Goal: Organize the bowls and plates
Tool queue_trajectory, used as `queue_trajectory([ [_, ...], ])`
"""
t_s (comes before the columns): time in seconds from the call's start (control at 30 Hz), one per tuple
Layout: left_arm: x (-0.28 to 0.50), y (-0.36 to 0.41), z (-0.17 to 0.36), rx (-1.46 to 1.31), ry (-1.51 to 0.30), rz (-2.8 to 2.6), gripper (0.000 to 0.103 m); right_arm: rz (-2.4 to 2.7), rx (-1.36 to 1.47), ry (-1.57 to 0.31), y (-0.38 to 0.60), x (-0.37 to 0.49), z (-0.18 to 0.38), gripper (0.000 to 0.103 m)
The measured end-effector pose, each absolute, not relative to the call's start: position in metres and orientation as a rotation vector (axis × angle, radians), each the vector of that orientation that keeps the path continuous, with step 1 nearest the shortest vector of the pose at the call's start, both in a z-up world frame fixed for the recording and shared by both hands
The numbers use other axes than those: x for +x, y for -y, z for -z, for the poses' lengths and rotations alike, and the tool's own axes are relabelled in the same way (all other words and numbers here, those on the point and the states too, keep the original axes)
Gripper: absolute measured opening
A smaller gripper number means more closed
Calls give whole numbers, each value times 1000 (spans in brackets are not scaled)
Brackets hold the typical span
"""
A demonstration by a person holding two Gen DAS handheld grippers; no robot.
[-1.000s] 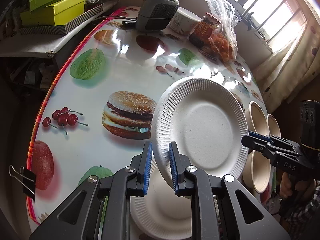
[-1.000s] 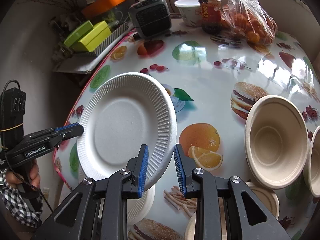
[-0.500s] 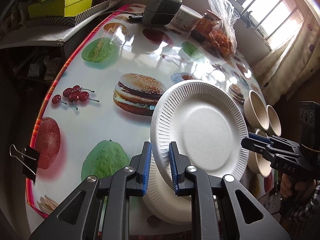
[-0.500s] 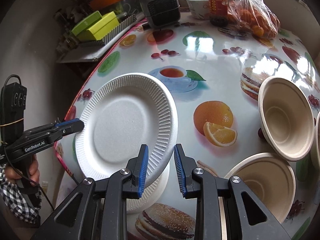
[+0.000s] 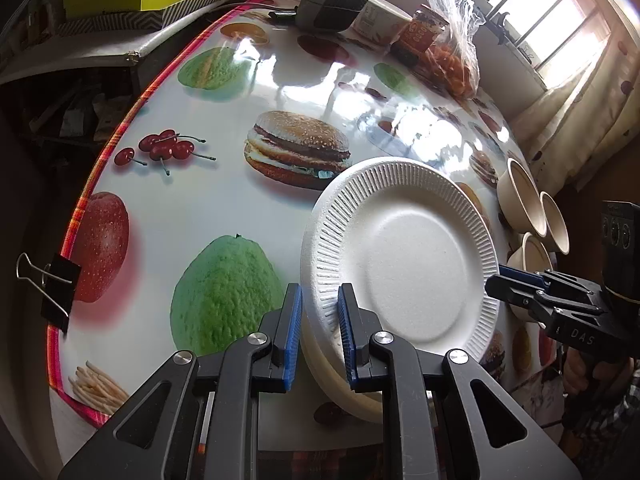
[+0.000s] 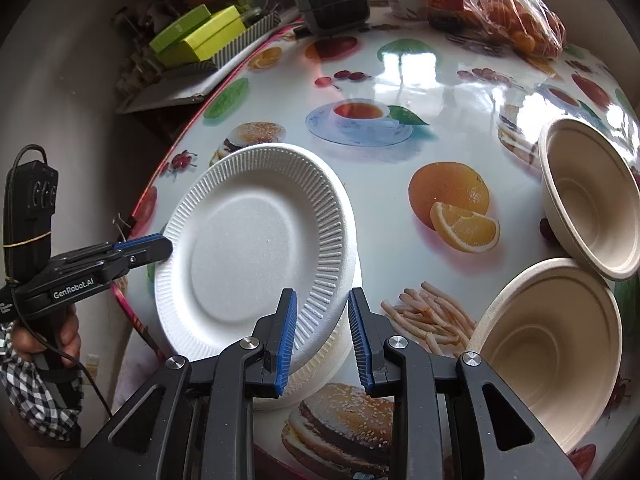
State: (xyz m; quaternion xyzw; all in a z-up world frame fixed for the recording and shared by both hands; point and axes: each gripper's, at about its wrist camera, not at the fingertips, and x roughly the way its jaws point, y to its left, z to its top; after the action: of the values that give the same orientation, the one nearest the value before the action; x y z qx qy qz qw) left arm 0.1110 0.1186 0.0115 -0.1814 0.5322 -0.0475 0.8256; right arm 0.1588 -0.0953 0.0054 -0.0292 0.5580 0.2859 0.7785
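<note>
White and ribbed at its rim, a paper plate (image 5: pixel 404 256) is hanging tilted between the two tools, just above a stack of plates (image 6: pixel 320 364) lying near the table's (image 5: pixel 192 208) close edge. In the left wrist view the left gripper (image 5: pixel 318 336) is pinching the plate's rim at about 7 o'clock, one blue pad on each face. The right gripper (image 5: pixel 500 280) is coming in from 3 o'clock, its tips meeting the rim's far side. In the right wrist view the right gripper (image 6: pixel 322 340) is narrowed on the rim at about 5 o'clock, though whether both pads are pressing I cannot tell. Beige bowls are sitting at 3 o'clock of the plate: one upright bowl (image 6: pixel 548 344) and a leaning bowl (image 6: pixel 588 196) touching it. A hand (image 6: pixel 64 332) in a checked sleeve is gripping the left tool's handle.
</note>
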Motion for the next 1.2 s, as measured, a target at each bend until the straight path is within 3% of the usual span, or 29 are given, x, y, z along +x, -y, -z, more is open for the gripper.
queue_trajectory([
  [1.2, 100, -110, -2, -367, -1152, 109, 18, -600, -90, -1215, 97, 143, 6, 26],
])
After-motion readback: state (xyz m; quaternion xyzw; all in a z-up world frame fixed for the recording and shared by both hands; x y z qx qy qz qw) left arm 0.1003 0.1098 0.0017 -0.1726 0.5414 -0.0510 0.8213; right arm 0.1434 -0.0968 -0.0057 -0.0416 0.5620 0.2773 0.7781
